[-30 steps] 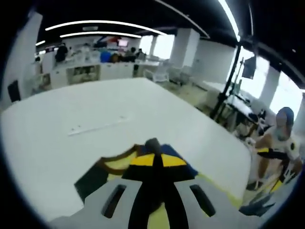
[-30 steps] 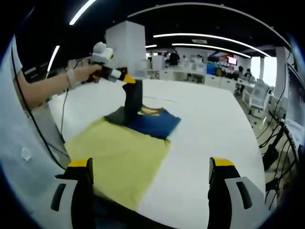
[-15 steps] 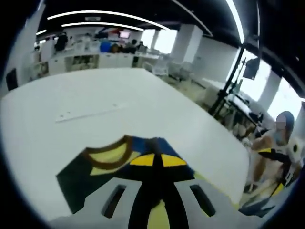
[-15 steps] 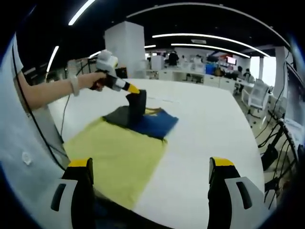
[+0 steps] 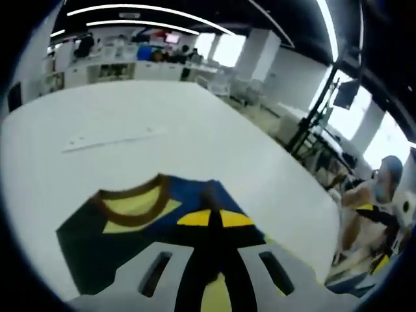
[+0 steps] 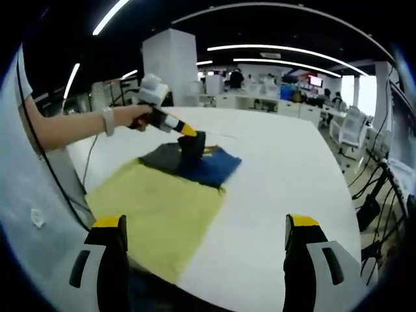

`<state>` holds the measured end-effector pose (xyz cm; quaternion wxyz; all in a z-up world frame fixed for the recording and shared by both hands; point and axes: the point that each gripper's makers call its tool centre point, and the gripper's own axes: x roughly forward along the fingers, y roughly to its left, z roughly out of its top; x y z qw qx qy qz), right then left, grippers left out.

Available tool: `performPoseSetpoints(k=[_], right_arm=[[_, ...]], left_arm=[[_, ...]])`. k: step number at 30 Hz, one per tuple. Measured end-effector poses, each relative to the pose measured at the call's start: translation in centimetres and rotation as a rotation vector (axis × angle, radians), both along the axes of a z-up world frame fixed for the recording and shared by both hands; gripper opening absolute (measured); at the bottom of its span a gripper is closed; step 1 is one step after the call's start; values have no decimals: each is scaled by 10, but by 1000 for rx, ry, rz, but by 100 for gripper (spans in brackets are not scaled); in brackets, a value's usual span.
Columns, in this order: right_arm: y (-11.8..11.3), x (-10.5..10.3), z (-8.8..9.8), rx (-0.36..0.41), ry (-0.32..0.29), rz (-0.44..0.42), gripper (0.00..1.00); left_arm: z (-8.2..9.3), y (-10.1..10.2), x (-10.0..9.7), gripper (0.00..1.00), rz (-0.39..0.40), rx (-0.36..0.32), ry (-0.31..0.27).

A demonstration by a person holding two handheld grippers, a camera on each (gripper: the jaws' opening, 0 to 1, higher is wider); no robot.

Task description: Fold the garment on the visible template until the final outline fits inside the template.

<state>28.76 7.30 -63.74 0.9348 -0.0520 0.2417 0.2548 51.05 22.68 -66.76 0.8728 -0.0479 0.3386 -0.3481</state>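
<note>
My left tool (image 6: pixel 190 135) is pinched on a fold of the navy garment (image 6: pixel 195 164), its jaws pressed together with dark cloth between them; in the left gripper view the brown-trimmed neckline (image 5: pixel 133 203) lies just ahead at 11 o'clock. The garment sits on the far end of the yellow template (image 6: pixel 156 218), on the white worktop (image 6: pixel 286 175), with its far edge at about 1 o'clock looking to reach the template's border or slightly past it. My right tool (image 6: pixel 203 250) hangs back over the near edge at 6 o'clock, jaws spread wide and holding nothing.

I judge the step in hand to be laying this fold down. To do it well I want to bring the pinched cloth low and towards the template's middle, keep it taut so no crease bunches under it, and let go only once it lies flat. The right tool could then press the far edge inward. A thin strip (image 5: pixel 114 138) lies further off at 11 o'clock.
</note>
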Motion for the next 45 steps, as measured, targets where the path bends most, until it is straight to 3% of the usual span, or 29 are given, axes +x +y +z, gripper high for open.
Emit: performPoseSetpoints(k=[22,32,35,37,45], right_arm=[[-7,2,-4,10,11,0,100],[-11,8,-2,21,2,-6,100],[-11,10,-2,21,1,-3,100],[-12,11,-2,25,0,-5,100],[-15,14,-4,27,3,-12,100]], left_arm=[[-34,-28,-4,0,-16,7,107],[-45,-30,2,0,-7,27,143],[-49,-31,3,0,-23,46,131],[-51,-35,-1,0,-48,37,160],[-54,-49,-3,4,-77,17,169]])
